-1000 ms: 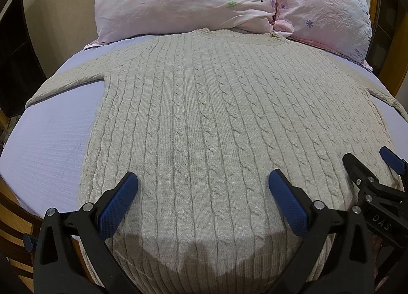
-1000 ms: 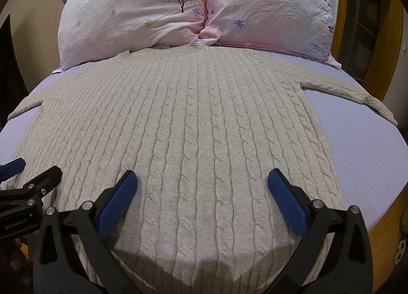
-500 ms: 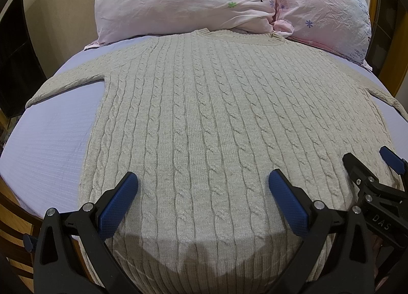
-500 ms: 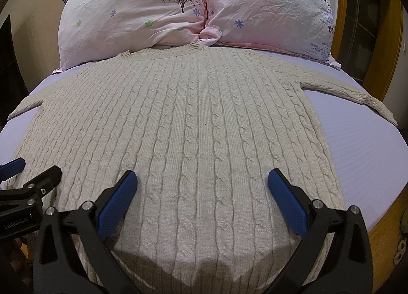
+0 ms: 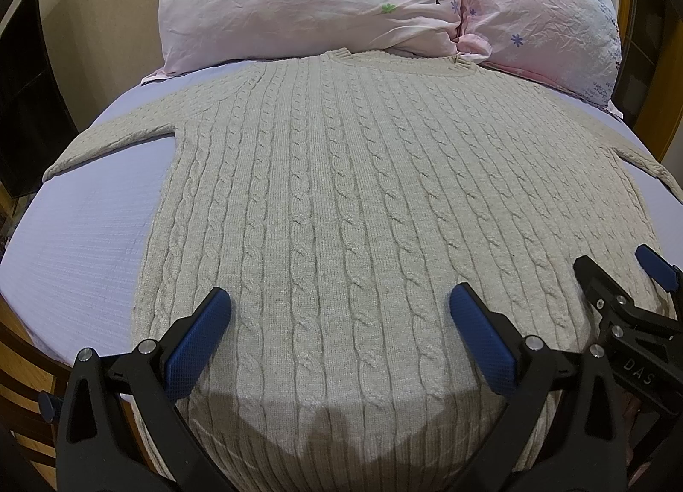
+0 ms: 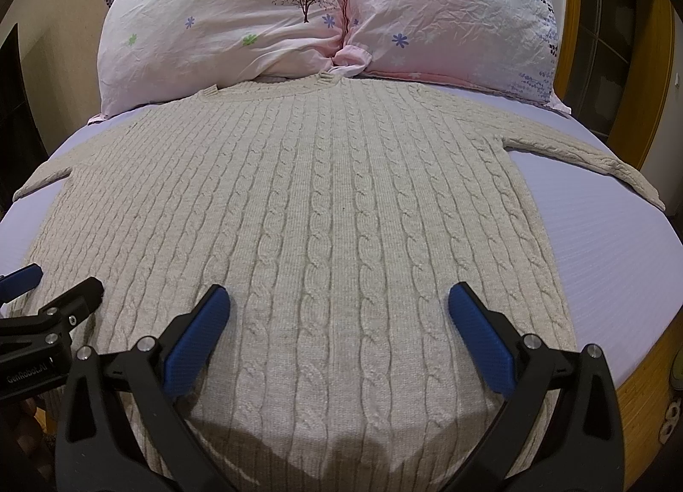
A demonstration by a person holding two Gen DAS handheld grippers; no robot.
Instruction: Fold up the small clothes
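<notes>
beige cable-knit sweater (image 5: 363, 210) is lying flat, sleeves out, on lilac bed sheet (image 5: 81, 244). left gripper (image 5: 339, 323) & right gripper (image 6: 337, 321) are hovering over hem, both wide open, gripping nothing. rec: be pinching hem corners evenly w/ both.

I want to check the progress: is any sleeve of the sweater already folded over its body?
No, in the right wrist view the sweater lies flat with both sleeves spread outward on the bed sheet.

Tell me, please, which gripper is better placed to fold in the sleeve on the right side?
Right: the right gripper hangs open over the sweater nearer that sleeve.
</notes>
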